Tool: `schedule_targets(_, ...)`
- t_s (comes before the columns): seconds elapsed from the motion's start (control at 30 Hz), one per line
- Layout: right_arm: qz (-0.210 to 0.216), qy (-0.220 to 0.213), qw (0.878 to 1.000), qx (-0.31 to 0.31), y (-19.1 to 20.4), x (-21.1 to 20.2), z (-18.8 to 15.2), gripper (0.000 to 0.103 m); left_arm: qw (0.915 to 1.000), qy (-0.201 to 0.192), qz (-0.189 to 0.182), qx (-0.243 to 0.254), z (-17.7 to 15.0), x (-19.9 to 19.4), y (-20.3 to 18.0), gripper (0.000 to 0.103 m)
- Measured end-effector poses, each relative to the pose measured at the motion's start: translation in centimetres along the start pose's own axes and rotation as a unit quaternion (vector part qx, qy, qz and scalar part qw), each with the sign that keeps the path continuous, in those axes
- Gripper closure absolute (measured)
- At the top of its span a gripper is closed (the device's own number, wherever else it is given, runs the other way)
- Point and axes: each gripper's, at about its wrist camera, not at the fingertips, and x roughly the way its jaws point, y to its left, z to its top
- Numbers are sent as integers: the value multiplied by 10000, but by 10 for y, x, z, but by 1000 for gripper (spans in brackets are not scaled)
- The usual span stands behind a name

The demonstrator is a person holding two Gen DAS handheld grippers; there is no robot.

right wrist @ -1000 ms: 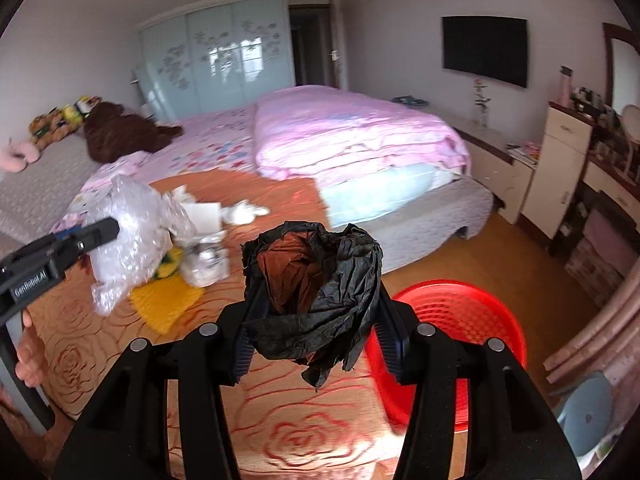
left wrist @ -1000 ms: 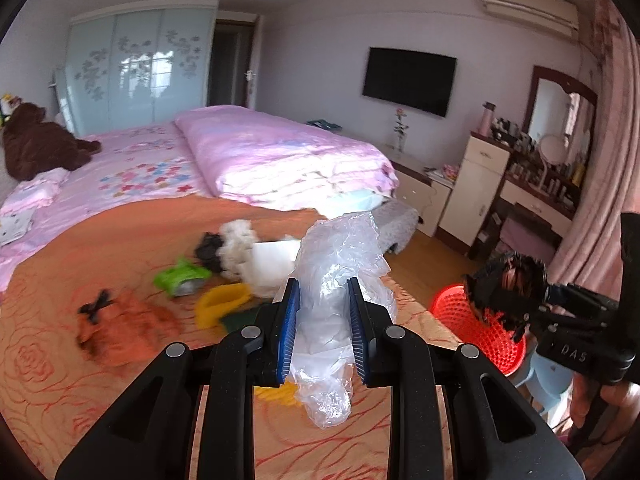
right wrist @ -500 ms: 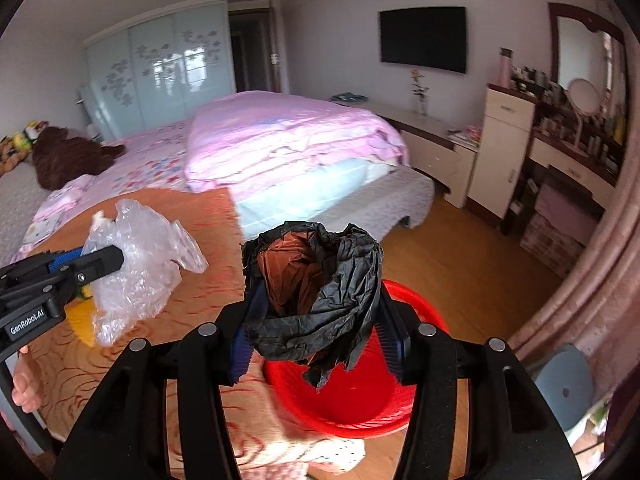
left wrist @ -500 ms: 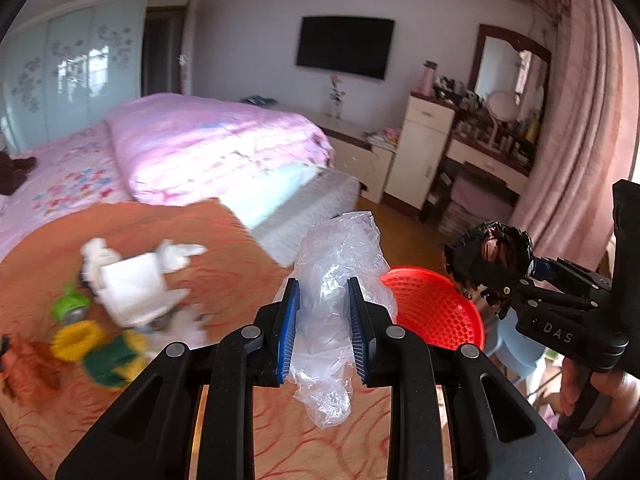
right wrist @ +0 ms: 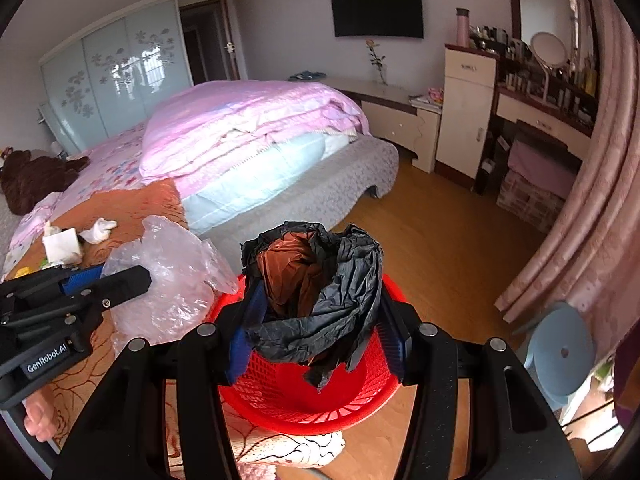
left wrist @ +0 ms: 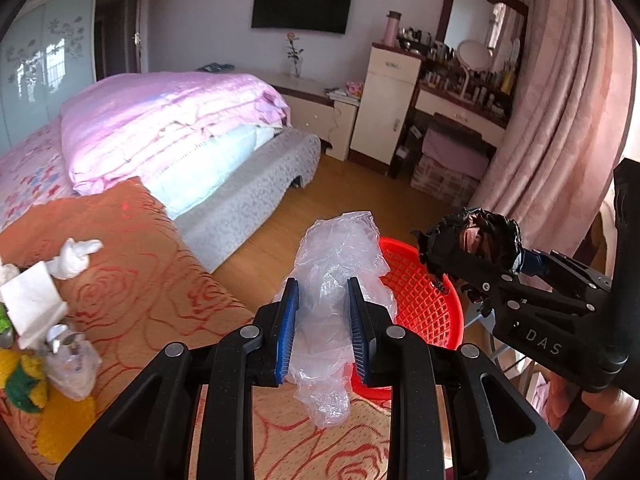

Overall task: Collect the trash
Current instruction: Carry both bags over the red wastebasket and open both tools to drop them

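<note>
1. Both hand-held grippers have swung away from the litter on the bed and toward the red basket (right wrist: 304,396); a second ago the basket lay off to the right of each view, and it now sits directly beyond the fingertips.
2. The left hand-held gripper (left wrist: 323,328) is clamped on a crumpled clear plastic bag (left wrist: 336,280), its blue pads pressing both sides; the bag bulges above the fingertips and hangs loose below them.
3. Just past this gripper's tips, to the right, the basket's near rim shows behind the plastic.
4. The right hand-held gripper (right wrist: 316,336) is clamped on a wad of black plastic bag (right wrist: 324,296) with a brown inner layer showing at its top; its tail dangles over the basket's opening.
5. From the left wrist view, the right gripper and its black wad hover to the right, above the basket's far rim.
6. Left of and behind the left gripper, other litter remains on the orange bedspread (left wrist: 160,280): a white box (left wrist: 32,304), a white tissue wad (left wrist: 76,256), a small clear bag (left wrist: 72,364) and yellow-green scraps (left wrist: 20,380).
</note>
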Motion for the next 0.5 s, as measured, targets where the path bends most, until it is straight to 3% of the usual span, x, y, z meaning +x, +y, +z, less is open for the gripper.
schedule_targets(0.27,-73,293,9994,148,-6,18,-8,44,9995,242,-185,19,-5,19,-6,70)
schedule_targets(0.37,-89,307,9993,184,-8,20,-9,34,9995,242,-196,-55,-6,19,-1,59)
schedule_targets(0.5,-116,312,9992,203,-8,20,-11,34,9995,166,-210,-174,-6,13,5,44)
